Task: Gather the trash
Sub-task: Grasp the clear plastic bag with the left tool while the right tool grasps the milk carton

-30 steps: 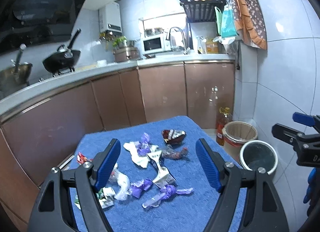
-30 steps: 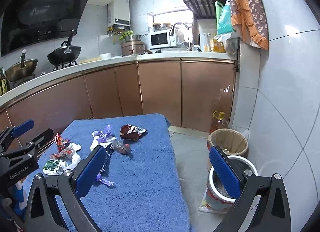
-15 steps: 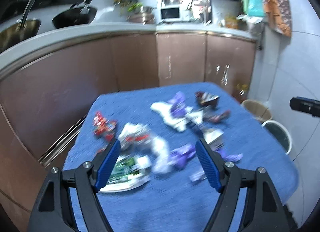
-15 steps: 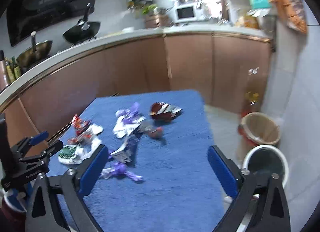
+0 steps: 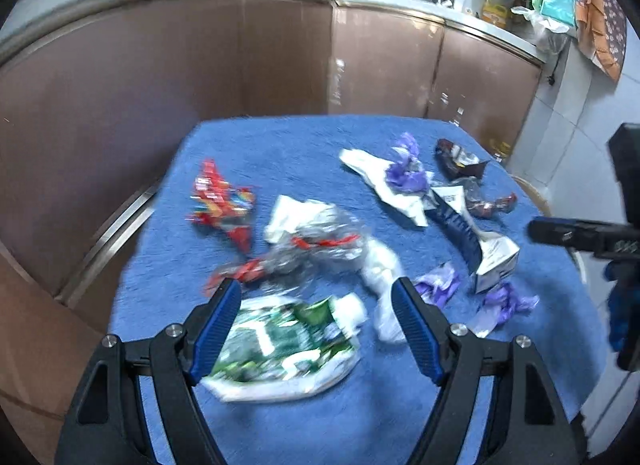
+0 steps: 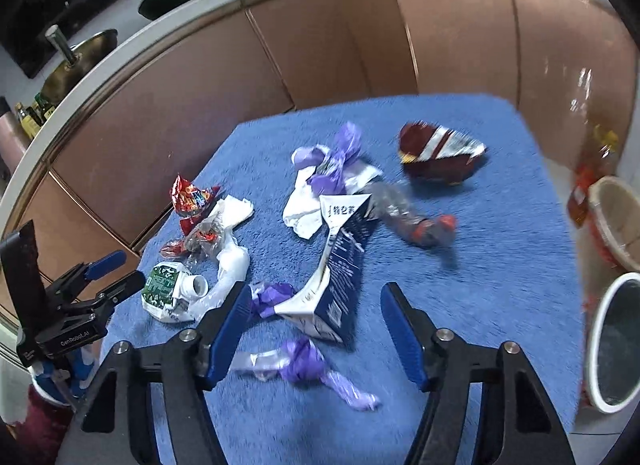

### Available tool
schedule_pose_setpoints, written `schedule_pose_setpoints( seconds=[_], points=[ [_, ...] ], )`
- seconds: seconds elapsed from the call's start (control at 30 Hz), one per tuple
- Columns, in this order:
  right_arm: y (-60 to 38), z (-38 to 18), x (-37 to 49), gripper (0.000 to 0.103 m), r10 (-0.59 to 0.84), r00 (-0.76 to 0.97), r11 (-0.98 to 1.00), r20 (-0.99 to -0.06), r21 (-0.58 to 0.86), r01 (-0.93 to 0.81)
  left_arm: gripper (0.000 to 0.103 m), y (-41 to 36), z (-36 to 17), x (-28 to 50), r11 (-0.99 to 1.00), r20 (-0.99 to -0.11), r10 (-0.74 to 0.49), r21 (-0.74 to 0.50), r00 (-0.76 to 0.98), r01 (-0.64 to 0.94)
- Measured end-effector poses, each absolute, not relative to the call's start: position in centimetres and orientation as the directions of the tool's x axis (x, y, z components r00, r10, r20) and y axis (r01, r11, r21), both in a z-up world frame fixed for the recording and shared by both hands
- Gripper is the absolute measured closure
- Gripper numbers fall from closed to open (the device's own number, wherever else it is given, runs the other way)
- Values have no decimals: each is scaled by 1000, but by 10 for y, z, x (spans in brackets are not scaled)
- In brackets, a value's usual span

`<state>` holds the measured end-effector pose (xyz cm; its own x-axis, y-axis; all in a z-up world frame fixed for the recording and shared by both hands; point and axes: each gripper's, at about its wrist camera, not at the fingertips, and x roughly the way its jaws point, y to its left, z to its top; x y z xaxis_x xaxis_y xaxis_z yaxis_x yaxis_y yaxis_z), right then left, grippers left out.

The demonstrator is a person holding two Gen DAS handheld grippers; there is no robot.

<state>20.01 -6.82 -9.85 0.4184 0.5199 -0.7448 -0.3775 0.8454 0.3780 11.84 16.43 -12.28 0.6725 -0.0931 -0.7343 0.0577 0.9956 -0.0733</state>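
Several pieces of trash lie on a blue cloth-covered table (image 5: 304,137). My left gripper (image 5: 316,305) is open, its jaws either side of a green and white carton (image 5: 280,345), beside a clear plastic wrapper (image 5: 316,241) and a red wrapper (image 5: 220,201). My right gripper (image 6: 316,313) is open, just above a flattened blue and white carton (image 6: 340,265) and a purple wrapper (image 6: 304,361). A dark red snack bag (image 6: 440,153) lies at the far right. The carton also shows in the left wrist view (image 5: 472,233).
A white-rimmed bin (image 6: 616,341) and a tan bin (image 6: 616,221) stand on the floor right of the table. Brown kitchen cabinets (image 5: 380,61) curve behind it. The left gripper shows at the left edge of the right wrist view (image 6: 100,281).
Both grippers have tipped down and moved in over the table; the trash now fills both views. Both stay open and empty.
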Motion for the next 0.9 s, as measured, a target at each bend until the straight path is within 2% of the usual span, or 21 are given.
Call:
schedule_pose_setpoints(
  seconds=[0.13,0.33,0.47,0.6,0.67,0.77,0.9],
  points=[
    [-63,-113,222,43,538,349,831,-768,413,-372,27,151,-130,149,987,-779,-160,-131,606,91],
    [-53,-124,236,43,550,298,813,-780,420,-403,28,166,-137,175,995,-794,-95,-55,600,85],
    [-49,-123,240,44,561,277,800,-780,425,-423,28,179,-141,182,982,-820,-117,-10,561,190],
    [-45,-125,247,50,558,256,797,-789,423,-431,29,186,-145,191,965,-856,-142,-9,496,261],
    [-42,-128,250,52,552,238,797,-799,422,-432,42,185,-151,199,959,-876,-146,-12,459,282],
    [-38,-133,255,55,537,219,802,-815,412,-432,55,181,-159,207,950,-897,-171,-41,407,309],
    [-39,-138,265,55,524,199,810,-828,412,-417,57,180,-173,216,953,-919,-141,-25,368,303]
  ],
)
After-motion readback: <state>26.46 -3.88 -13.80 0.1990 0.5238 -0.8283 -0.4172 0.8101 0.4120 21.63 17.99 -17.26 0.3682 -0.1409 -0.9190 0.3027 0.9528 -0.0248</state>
